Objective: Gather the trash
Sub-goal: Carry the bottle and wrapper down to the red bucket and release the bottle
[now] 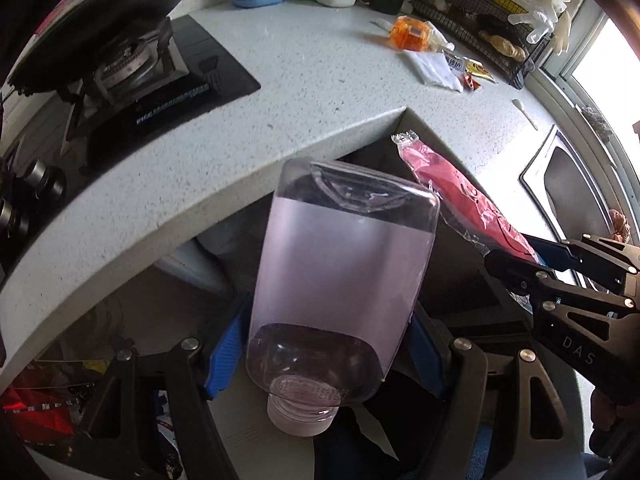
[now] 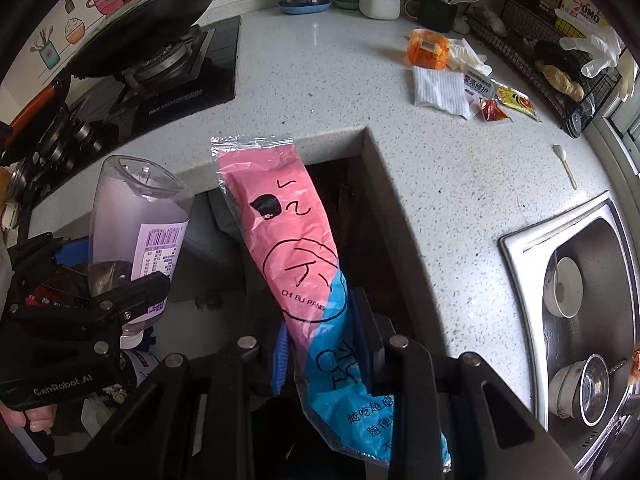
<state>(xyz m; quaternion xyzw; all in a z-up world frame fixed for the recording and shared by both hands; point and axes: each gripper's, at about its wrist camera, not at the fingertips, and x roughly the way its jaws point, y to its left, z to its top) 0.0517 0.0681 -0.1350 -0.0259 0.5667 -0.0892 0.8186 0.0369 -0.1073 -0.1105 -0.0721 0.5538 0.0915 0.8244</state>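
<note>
A clear plastic bottle [image 1: 340, 272] with a pale purple label is held neck toward the camera, and my left gripper [image 1: 326, 352] is shut on it, blue pads on both sides. It hangs over the dark gap below the counter's inner corner. From the right wrist view, the bottle [image 2: 136, 208] and the left gripper [image 2: 132, 292] show at the left. My right gripper [image 2: 322, 348] is shut on a pink and blue plastic wrapper [image 2: 288, 248], which sticks up past the counter edge. That wrapper [image 1: 452, 188] and the right gripper [image 1: 516, 256] lie to the right of the bottle.
On the speckled counter [image 2: 320, 92] lie an orange packet [image 2: 428, 50], a white cloth [image 2: 440, 88], sauce sachets [image 2: 512, 100] and a small white spoon [image 2: 564, 164]. A stove with a wok [image 2: 152, 40] is on the left. A sink [image 2: 520, 248] holding bowls is on the right.
</note>
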